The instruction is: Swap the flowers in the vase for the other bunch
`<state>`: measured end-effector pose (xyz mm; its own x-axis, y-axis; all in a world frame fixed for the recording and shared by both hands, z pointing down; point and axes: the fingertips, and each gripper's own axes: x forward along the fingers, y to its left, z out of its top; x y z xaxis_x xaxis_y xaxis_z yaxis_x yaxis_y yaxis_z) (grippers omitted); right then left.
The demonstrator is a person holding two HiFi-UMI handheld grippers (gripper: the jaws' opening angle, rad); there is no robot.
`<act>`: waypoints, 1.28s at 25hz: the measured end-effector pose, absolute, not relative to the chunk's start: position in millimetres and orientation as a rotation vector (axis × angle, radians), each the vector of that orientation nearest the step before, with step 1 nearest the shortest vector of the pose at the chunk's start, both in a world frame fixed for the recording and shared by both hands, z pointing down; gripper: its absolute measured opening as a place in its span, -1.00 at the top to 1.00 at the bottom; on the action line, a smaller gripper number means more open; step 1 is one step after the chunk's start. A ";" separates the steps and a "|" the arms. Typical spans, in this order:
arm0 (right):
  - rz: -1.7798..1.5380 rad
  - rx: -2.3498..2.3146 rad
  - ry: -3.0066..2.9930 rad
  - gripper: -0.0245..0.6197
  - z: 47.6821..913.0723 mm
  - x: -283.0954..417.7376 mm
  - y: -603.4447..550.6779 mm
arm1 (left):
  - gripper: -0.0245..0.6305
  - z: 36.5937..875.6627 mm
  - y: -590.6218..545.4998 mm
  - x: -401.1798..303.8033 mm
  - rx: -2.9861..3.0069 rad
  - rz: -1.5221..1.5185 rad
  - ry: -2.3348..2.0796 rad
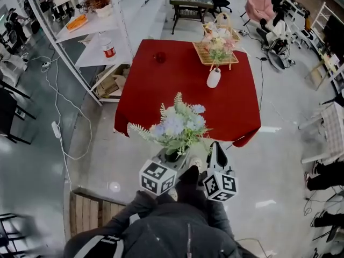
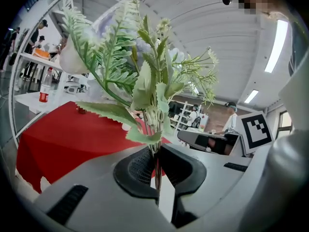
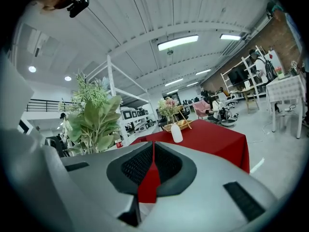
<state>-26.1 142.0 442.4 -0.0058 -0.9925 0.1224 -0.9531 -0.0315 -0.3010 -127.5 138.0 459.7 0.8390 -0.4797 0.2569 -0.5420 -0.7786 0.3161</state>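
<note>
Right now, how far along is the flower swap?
Nothing looks swapped yet. The white vase on the red table still seems to hold the pink bunch. In hand: the left claw is shut on the stems of the blue-and-green bunch, short of the table; the right claw is shut and empty. Left: lift out the pink bunch, put this one in.

A red cloth (image 1: 161, 98) covers the table. The far vase (image 1: 214, 78) is white, and the far flowers (image 1: 217, 42) are pink and yellow. The near bunch (image 1: 177, 127) is pale blue, white and green. The left gripper (image 2: 157, 172) and right gripper (image 3: 152, 162) are grey, with black-and-white marker squares.
</note>
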 end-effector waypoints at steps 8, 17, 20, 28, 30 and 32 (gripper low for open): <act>-0.485 -2.090 2.100 0.88 444.2 -4.0 104.9 | 0.84 459.5 100.5 -104.5 2.639 0.235 -0.791; -0.499 -2.063 2.139 0.88 440.9 21.6 58.2 | 0.84 456.9 54.4 -82.0 2.618 0.229 -0.847; -0.501 -2.043 2.161 0.88 439.0 27.9 41.9 | 0.84 455.2 38.7 -74.1 2.613 0.224 -0.866; -0.515 -1.994 2.201 0.88 436.6 54.9 -1.9 | 0.84 451.8 -2.9 -43.6 2.588 0.183 -0.901; -0.513 -1.981 2.214 0.88 435.6 61.7 -12.8 | 0.84 452.0 -12.8 -36.3 2.589 0.183 -0.915; -0.510 -1.972 2.227 0.88 435.0 69.2 -22.8 | 0.84 452.3 -22.0 -29.5 2.579 0.176 -0.929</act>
